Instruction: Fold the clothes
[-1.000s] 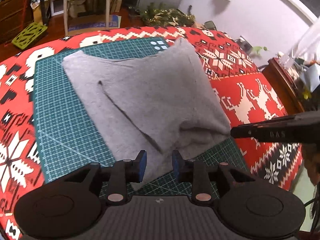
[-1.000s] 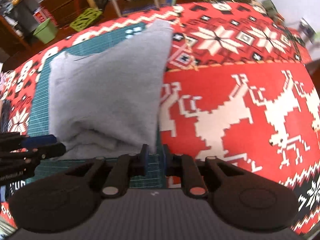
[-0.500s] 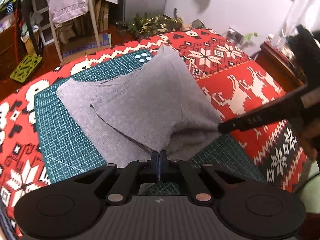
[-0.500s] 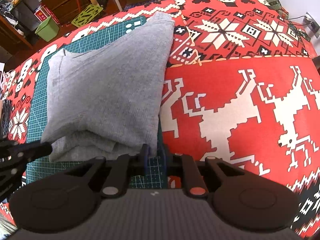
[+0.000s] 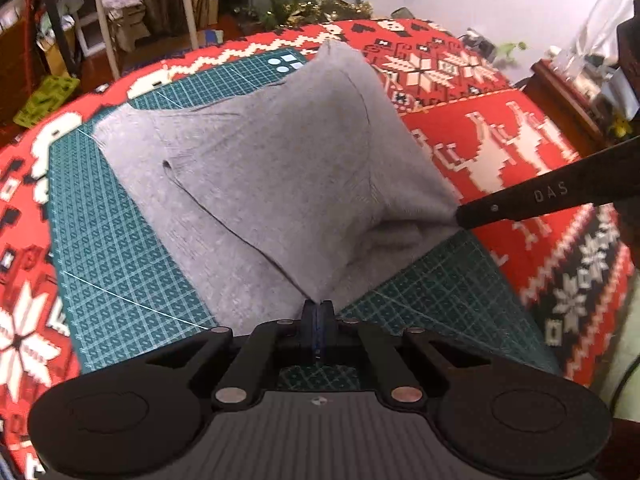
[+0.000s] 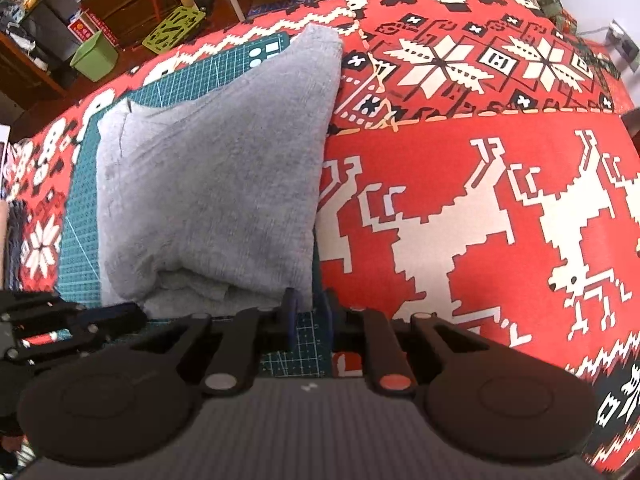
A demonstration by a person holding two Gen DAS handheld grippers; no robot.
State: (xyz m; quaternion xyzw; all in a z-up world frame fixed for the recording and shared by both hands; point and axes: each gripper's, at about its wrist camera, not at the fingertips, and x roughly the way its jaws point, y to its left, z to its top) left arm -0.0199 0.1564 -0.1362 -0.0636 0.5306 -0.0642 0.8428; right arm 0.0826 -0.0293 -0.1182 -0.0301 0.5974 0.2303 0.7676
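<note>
**Grey garment pinched at two corners over cutting mat**

A grey knit garment [image 5: 280,184] lies partly folded on a green gridded cutting mat [image 5: 112,248], which sits on a red, white and black patterned cloth [image 6: 460,208] with snowflake and reindeer motifs. The left gripper [image 5: 317,316], at the bottom of its own view, is clenched tight on the garment's near corner, its blue-padded fingers pressed together with the fabric pulled up to a point between them. The right gripper [image 6: 307,314] meets the garment's other near corner; in the left wrist view its dark fingers pinch that corner, drawing the fabric taut, while in its own view a gap shows between the pads, with the cloth against the left one. The upper layer of the garment rises off the mat between the two grips, a lower layer bunched beneath it. The far corner reaches the mat's edge by the white printed markings. Shelves, a green bin [image 6: 94,56] and greenery crowd the background.
</note>
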